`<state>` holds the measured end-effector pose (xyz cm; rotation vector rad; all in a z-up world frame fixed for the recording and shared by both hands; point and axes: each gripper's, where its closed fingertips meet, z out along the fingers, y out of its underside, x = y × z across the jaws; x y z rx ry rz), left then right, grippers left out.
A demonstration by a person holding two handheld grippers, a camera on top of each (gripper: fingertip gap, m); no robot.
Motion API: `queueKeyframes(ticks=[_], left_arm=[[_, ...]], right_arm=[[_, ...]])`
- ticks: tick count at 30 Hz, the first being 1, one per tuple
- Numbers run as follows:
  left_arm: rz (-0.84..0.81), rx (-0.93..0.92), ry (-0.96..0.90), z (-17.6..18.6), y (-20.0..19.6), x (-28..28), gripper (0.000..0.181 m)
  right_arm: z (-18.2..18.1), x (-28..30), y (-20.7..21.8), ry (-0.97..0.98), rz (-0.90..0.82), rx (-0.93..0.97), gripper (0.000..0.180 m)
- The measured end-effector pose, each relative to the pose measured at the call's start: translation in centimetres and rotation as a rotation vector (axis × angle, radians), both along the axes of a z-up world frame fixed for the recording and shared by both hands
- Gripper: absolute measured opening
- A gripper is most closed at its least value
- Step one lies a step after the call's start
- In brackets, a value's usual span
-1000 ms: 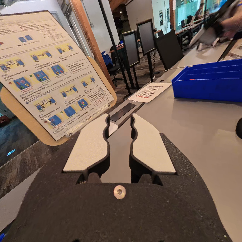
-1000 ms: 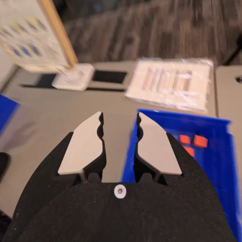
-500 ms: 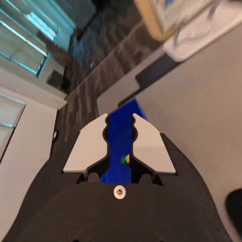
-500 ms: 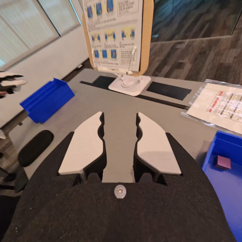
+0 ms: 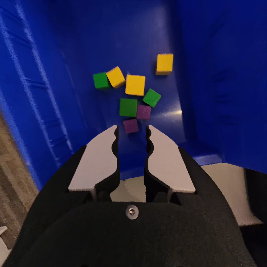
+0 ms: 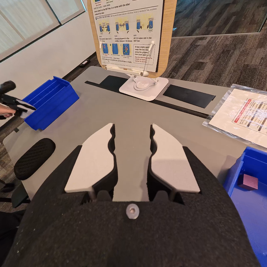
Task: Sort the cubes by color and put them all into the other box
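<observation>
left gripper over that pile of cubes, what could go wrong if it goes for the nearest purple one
The nearest purple cube touches the second purple cube and sits close to a green cube, so the open left gripper may nudge or catch a neighbour. The view is also slightly blurred, which suggests motion, so closing now could miss.

A grey table stands on a dark wood-patterned floor. To the left runs a white wall with bright windows above it. A black chair armrest sits at the table's left edge.
</observation>
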<state>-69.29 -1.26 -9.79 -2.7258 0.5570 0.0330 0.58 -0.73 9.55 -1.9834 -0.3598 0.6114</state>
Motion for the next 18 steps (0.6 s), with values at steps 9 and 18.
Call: queueKeyframes(ticks=[9, 18], left_arm=[[0.012, -0.103, 0.077, -2.4, 0.3, -0.5, 0.033], [0.010, -0.216, 0.202, -3.3, 0.7, -1.2, 0.022]], right_arm=[[-0.6, 0.7, -0.3, -0.018, -0.014, -0.026, 0.045], [-1.3, 2.1, -0.4, -0.020, -0.040, -0.048, 0.045]])
